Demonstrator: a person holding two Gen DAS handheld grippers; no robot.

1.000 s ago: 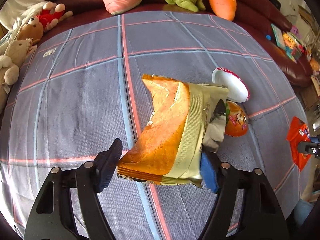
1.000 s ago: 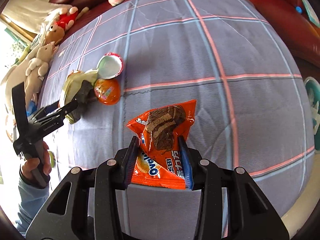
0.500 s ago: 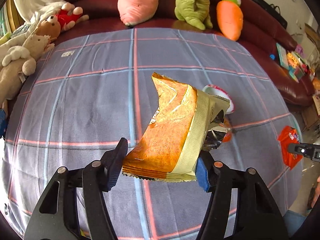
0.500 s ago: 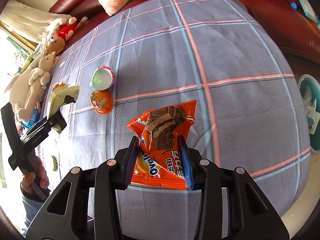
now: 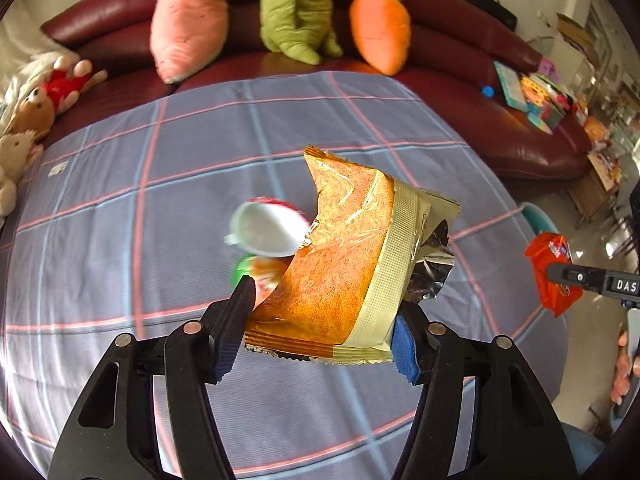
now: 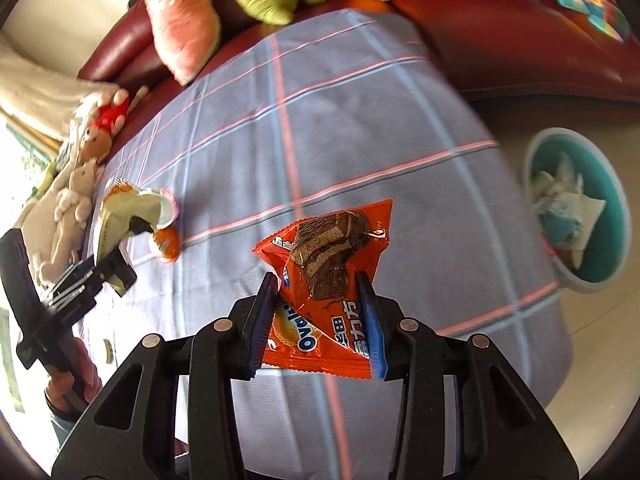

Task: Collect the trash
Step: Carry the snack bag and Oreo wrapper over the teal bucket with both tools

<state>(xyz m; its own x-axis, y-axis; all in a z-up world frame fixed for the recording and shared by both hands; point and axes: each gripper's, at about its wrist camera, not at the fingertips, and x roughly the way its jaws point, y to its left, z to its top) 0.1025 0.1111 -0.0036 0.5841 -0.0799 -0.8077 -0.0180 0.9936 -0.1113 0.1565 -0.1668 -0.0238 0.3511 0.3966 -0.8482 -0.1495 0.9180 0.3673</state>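
My left gripper (image 5: 324, 332) is shut on a torn orange-and-gold snack bag (image 5: 340, 264), held up off the checked cloth (image 5: 168, 240). Behind the bag lie a white cup lid (image 5: 264, 232) and an orange capsule (image 5: 264, 272), still on the cloth. My right gripper (image 6: 320, 320) is shut on an orange Ovaltine wrapper (image 6: 324, 292) and carries it above the cloth (image 6: 360, 128). That wrapper (image 5: 552, 272) also shows at the right edge of the left wrist view. A teal bin (image 6: 580, 208) with crumpled paper inside stands on the floor to the right.
Plush toys line the dark red sofa (image 5: 500, 92) behind the table: a pink one (image 5: 188, 20), a green one (image 5: 296, 12), a carrot (image 5: 380, 28). More soft toys (image 6: 76, 188) sit at the left. Books (image 5: 532, 96) lie on the sofa's right end.
Both grippers lifted their wrappers and moved right, towards the table edge. The left jaws closed a little on the snack bag. The teal bin has come into the right wrist view.
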